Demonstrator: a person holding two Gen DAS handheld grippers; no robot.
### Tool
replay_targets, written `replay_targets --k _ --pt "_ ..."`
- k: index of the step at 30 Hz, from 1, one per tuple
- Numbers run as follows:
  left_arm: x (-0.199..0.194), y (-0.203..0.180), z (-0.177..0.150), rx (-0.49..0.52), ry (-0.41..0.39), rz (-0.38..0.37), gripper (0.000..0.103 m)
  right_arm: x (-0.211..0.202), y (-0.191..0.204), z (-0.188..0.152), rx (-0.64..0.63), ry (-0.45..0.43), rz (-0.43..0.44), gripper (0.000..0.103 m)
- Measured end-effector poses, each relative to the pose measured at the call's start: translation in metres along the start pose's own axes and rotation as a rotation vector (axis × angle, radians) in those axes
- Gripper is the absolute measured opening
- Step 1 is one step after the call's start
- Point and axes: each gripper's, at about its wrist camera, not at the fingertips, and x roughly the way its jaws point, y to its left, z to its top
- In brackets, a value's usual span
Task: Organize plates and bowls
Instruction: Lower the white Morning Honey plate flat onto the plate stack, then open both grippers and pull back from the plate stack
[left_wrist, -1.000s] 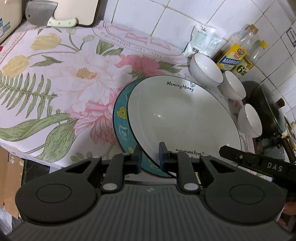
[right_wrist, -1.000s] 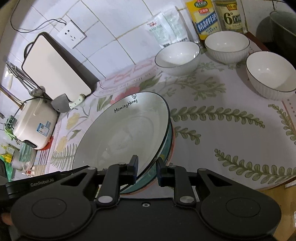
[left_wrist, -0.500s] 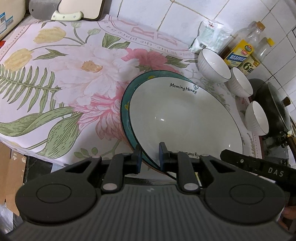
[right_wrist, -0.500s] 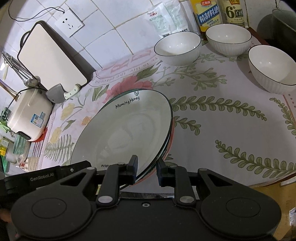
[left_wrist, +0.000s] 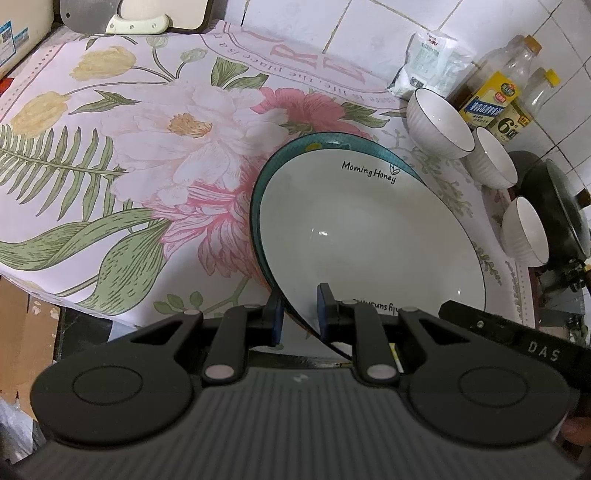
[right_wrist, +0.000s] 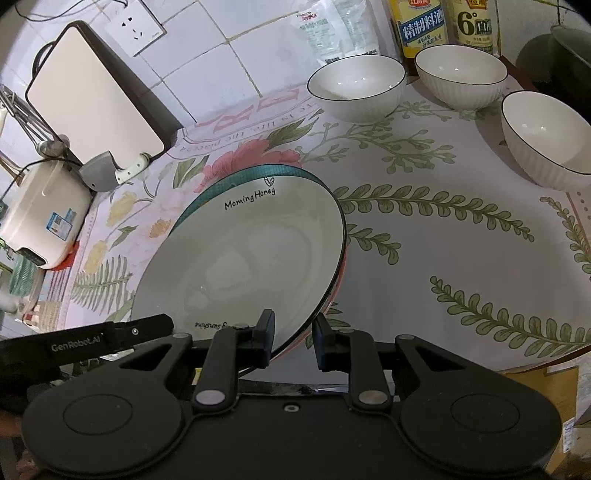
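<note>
A stack of plates is held tilted above the flowered cloth, a white plate (left_wrist: 369, 236) with "Morning Honey" lettering on top, a teal plate (left_wrist: 280, 155) under it and a pink rim lowest (right_wrist: 338, 284). My left gripper (left_wrist: 297, 312) is shut on the stack's near left rim. My right gripper (right_wrist: 293, 339) is shut on its near right rim. The white plate also shows in the right wrist view (right_wrist: 243, 254). Three white ribbed bowls (right_wrist: 356, 88) (right_wrist: 461, 75) (right_wrist: 546, 138) stand at the back right.
Oil and vinegar bottles (right_wrist: 421, 26) and a white packet (left_wrist: 430, 61) stand against the tiled wall behind the bowls. A dark wok (left_wrist: 554, 206) is at the far right. A cutting board (right_wrist: 92, 96), cleaver (right_wrist: 98, 171) and rice cooker (right_wrist: 40, 218) stand at the left.
Both grippers have lifted the plate stack and drawn it toward the counter's front edge; the teal plate has slid more squarely under the white one.
</note>
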Motion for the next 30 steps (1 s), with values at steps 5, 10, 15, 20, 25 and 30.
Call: replay_targets --k 5,10,15,20,25,30 --pt "0.001 -0.003 0.003 0.005 0.009 0.026 0.017 0.003 0.004 -0.001 -0.018 0.001 -0.022 0.026" --pt "0.004 -0.004 0.006 0.002 0.026 0.049 0.019 0.007 0.01 0.001 -0.054 0.003 -0.044 0.027" --pt "0.008 -0.006 0.003 -0.006 0.027 0.066 0.021 0.009 0.017 0.004 -0.099 -0.003 -0.079 0.027" --pt "0.009 -0.008 0.002 0.01 0.032 0.073 0.022 0.012 0.018 0.005 -0.115 -0.003 -0.1 0.027" --pt "0.013 -0.011 0.002 0.023 0.038 0.092 0.022 0.017 0.022 0.003 -0.149 0.002 -0.142 0.029" --pt "0.013 -0.01 0.002 0.028 0.033 0.096 0.022 0.018 0.023 0.003 -0.168 -0.01 -0.153 0.03"
